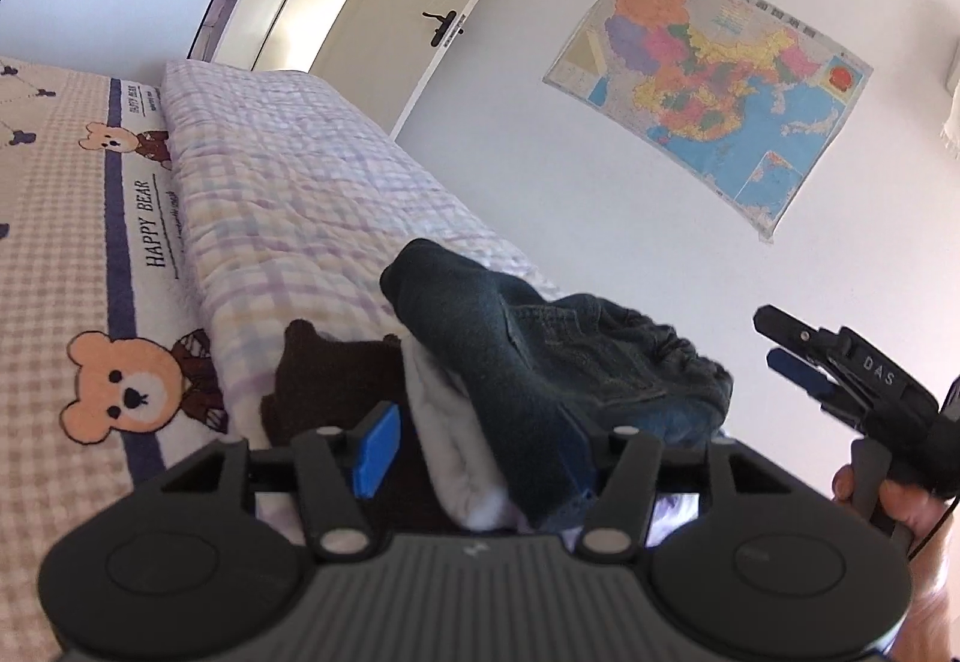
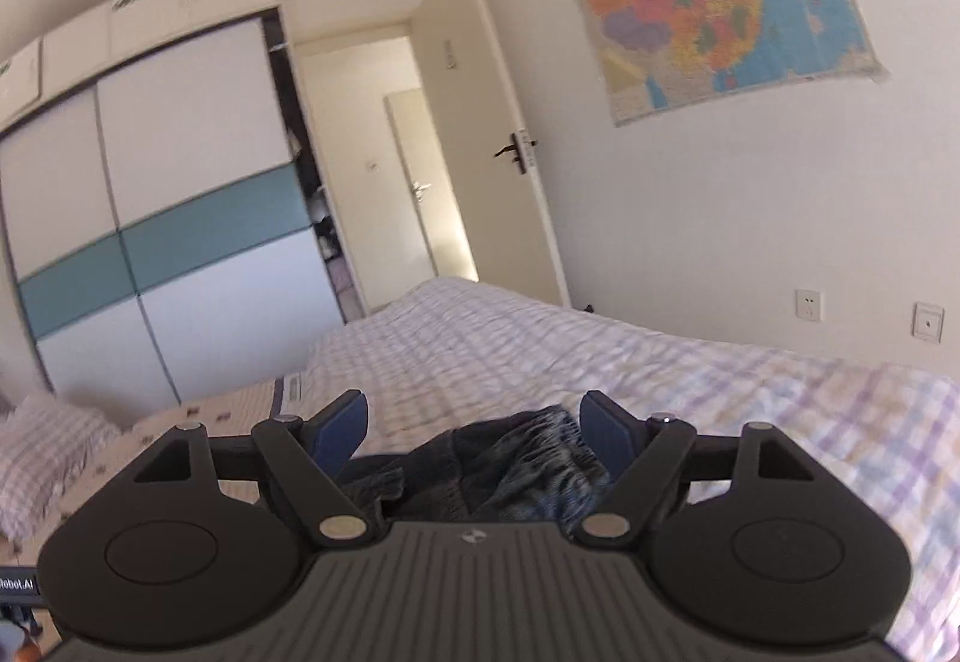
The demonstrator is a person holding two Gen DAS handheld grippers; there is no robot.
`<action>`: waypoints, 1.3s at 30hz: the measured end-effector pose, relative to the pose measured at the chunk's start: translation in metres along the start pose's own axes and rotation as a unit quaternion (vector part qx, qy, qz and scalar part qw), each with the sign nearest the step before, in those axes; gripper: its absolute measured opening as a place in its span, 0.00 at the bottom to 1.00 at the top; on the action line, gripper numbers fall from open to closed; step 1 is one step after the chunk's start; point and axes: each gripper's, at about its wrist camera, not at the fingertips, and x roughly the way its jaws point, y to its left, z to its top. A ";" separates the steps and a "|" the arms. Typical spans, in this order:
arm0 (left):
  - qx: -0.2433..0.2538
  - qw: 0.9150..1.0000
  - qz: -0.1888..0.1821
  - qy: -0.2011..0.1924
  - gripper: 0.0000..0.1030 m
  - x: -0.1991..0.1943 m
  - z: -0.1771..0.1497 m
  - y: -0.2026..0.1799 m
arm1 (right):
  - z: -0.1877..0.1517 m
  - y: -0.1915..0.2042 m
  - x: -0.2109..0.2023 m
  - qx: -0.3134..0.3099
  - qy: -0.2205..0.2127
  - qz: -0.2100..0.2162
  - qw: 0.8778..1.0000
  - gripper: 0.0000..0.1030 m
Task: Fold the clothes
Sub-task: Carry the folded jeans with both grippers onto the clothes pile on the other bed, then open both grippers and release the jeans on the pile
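Note:
A heap of clothes lies against the checked quilt (image 1: 288,170): a brown garment (image 1: 324,374), a white one (image 1: 444,422), a dark green-black one (image 1: 480,326) draped on top, and crumpled denim (image 1: 606,356) on the right. My left gripper (image 1: 480,434) is open around the heap; its left blue pad (image 1: 378,449) stands clear of the white cloth, and the right pad is half hidden behind the dark garment. My right gripper (image 2: 474,410) is open, with the denim (image 2: 510,458) low between its jaws, untouched by the pads. The left wrist view shows it at the right (image 1: 780,344).
The bed has a bear-print sheet (image 1: 72,254) beside the quilt and a pillow (image 2: 42,446) at the left. A map (image 1: 720,80) hangs on the wall right of an open door (image 2: 480,152). A sliding wardrobe (image 2: 168,218) stands beyond the bed. A person's hand (image 1: 900,500) holds the right gripper.

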 end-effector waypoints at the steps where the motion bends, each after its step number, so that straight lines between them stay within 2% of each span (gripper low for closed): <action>1: 0.009 1.000 0.016 0.000 0.57 -0.007 -0.002 0.001 | -0.005 0.010 0.003 -0.023 0.012 0.000 1.000 0.76; 6: 0.018 0.995 0.097 -0.002 0.61 -0.052 -0.001 0.026 | -0.053 0.022 0.033 -0.077 0.058 -0.037 0.995 0.75; 9: 0.042 0.989 0.144 -0.016 0.63 -0.084 0.005 0.038 | -0.077 0.027 0.040 -0.095 0.054 -0.078 0.991 0.77; 13: 0.042 0.980 0.191 -0.027 0.65 -0.115 0.008 0.053 | -0.067 0.031 0.045 -0.104 0.075 -0.092 0.988 0.77; 16: 0.055 0.976 0.208 -0.027 0.65 -0.127 0.005 0.048 | -0.057 0.040 0.043 -0.108 0.095 -0.114 0.983 0.76; 20: 0.099 0.973 0.208 -0.032 0.66 -0.138 -0.003 0.022 | -0.048 0.062 0.012 -0.112 0.067 -0.146 0.981 0.76; 25: 0.129 0.970 0.198 -0.051 0.68 -0.160 -0.015 -0.012 | -0.051 0.067 -0.046 -0.084 0.047 -0.137 0.986 0.76; 29: 0.167 0.959 0.216 -0.080 0.68 -0.189 -0.013 -0.033 | -0.049 0.074 -0.085 -0.108 0.035 -0.120 0.986 0.76; 32: 0.171 0.951 0.233 -0.112 0.68 -0.223 -0.001 -0.041 | -0.035 0.087 -0.103 -0.115 0.023 -0.111 0.987 0.76; 35: 0.177 0.938 0.263 -0.139 0.70 -0.259 0.007 -0.042 | -0.018 0.108 -0.113 -0.107 0.008 -0.085 0.991 0.76; 37: 0.183 0.926 0.291 -0.157 0.79 -0.283 0.010 -0.038 | -0.013 0.129 -0.118 -0.108 -0.001 -0.058 0.993 0.76; 39: 0.180 0.916 0.316 -0.170 0.80 -0.304 0.012 -0.030 | -0.019 0.155 -0.118 -0.105 0.003 -0.021 0.994 0.77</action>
